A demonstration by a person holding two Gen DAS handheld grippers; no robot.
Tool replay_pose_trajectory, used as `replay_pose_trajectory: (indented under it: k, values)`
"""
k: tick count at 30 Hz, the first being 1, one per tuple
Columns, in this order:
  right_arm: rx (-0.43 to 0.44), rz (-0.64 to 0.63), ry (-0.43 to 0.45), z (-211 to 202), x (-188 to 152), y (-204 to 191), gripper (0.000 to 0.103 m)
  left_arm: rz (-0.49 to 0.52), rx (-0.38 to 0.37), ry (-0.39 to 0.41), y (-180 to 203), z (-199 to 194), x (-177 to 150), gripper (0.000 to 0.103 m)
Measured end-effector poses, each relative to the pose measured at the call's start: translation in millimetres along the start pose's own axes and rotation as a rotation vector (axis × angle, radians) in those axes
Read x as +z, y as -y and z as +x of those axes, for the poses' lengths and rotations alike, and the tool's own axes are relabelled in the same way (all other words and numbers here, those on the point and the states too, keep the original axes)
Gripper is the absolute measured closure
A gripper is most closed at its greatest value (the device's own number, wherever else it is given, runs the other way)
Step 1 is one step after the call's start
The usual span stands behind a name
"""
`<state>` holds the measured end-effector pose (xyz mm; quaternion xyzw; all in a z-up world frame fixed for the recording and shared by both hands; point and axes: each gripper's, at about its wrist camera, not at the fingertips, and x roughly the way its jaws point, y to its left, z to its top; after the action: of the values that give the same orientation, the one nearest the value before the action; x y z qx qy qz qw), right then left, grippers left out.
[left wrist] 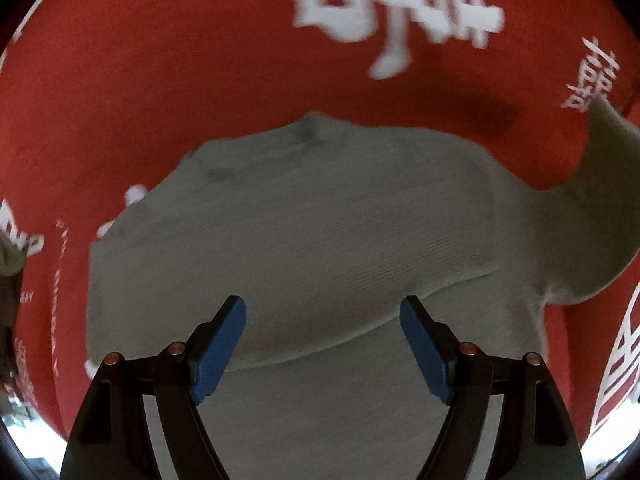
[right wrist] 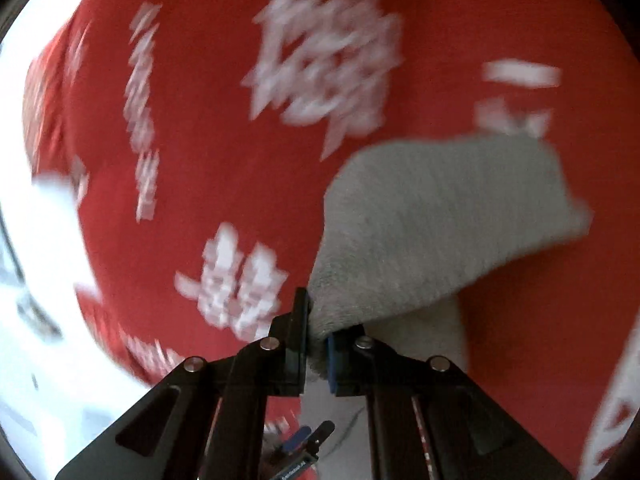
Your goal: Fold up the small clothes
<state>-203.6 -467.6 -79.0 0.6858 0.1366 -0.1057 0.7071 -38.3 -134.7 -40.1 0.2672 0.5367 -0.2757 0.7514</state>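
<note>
A small grey knit garment (left wrist: 320, 220) lies spread on a red cloth (left wrist: 160, 60) printed with white characters. My left gripper (left wrist: 322, 308) hangs over the garment's near part, pointing steeply down. Its blue pads (left wrist: 218, 352) stand wide apart with nothing between them. In the right wrist view my right gripper (right wrist: 316, 332) is shut on a corner of the grey garment (right wrist: 440, 208). That part is lifted off the red cloth (right wrist: 200, 120) and drapes to the right. This view is blurred.
The red cloth's edge runs down the left of the right wrist view, with a bright white area (right wrist: 32, 320) beyond it. A small black and blue object (right wrist: 308, 440) shows low between the right gripper's arms. A dark shape (left wrist: 8, 280) sits at the left rim.
</note>
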Motion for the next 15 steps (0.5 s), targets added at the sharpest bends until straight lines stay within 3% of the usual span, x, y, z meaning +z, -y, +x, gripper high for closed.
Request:
replay_pose_trajectory:
  k: [5,7,10,13,15]
  values:
    - [-0.064,-0.375,-0.233,103.6,-64.1,-86.1,0.095,-0.085,0.038,0.001,-56.4,-5.3,-25.0,0.023]
    - [-0.122,-0.541,-0.351,153.4,-111.4,-106.9,0.095,-0.134,0.053,-0.007,-84.5,-1.3,-34.1,0.023]
    - [-0.219,-0.667,-0.488,209.1,-170.2,-105.2,0.093,-0.196,0.08,-0.031,-119.0,9.1,-47.8,0.023]
    - [-0.397,-0.743,-0.617,256.6,-217.6,-80.7,0.087,-0.251,0.083,-0.067,-146.0,20.1,-61.5,0.023]
    - [-0.411,-0.723,-0.607,260.8,-223.2,-73.7,0.084,-0.27,0.069,-0.068,-159.1,23.2,-67.3,0.023]
